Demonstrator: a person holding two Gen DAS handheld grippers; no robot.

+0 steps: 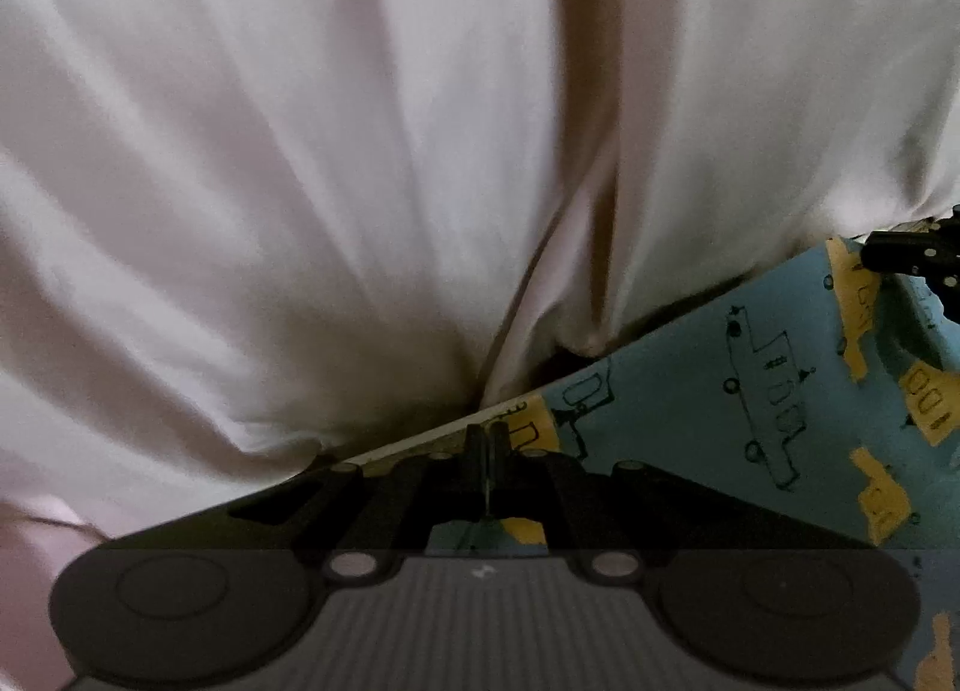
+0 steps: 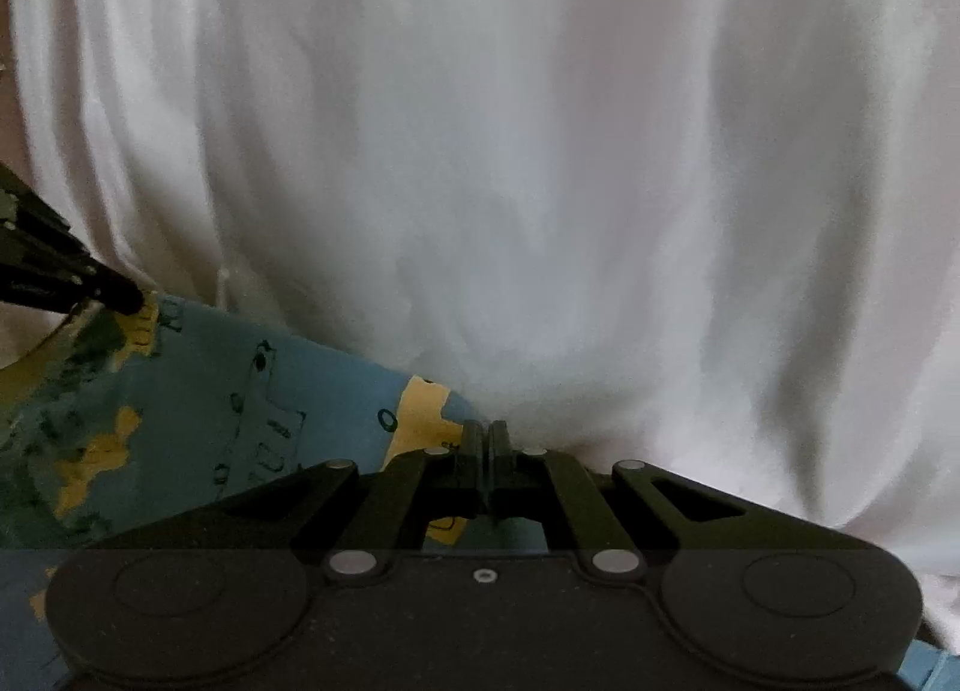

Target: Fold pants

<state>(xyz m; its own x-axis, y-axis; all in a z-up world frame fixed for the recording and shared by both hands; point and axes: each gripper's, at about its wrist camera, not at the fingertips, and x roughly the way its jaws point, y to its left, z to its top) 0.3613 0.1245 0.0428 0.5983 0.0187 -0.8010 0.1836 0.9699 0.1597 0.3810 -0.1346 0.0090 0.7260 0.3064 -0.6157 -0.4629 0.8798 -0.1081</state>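
Gripping pants: both tools clamped.

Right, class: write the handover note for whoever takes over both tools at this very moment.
Left tool: shut on the edge of the pants, the blue fabric with yellow patches and drawn vehicles.
Right tool: shut on the same pants, at another point of the edge.
Things: the pants stretch between the two tools, in front of a white sheet that fills both views. Each camera shows the other tool at the far end of the cloth.
Done: both grips are taken. How far the folding has got cannot be judged from these views.
Left: probably bring the held edge over, lay it down and release.
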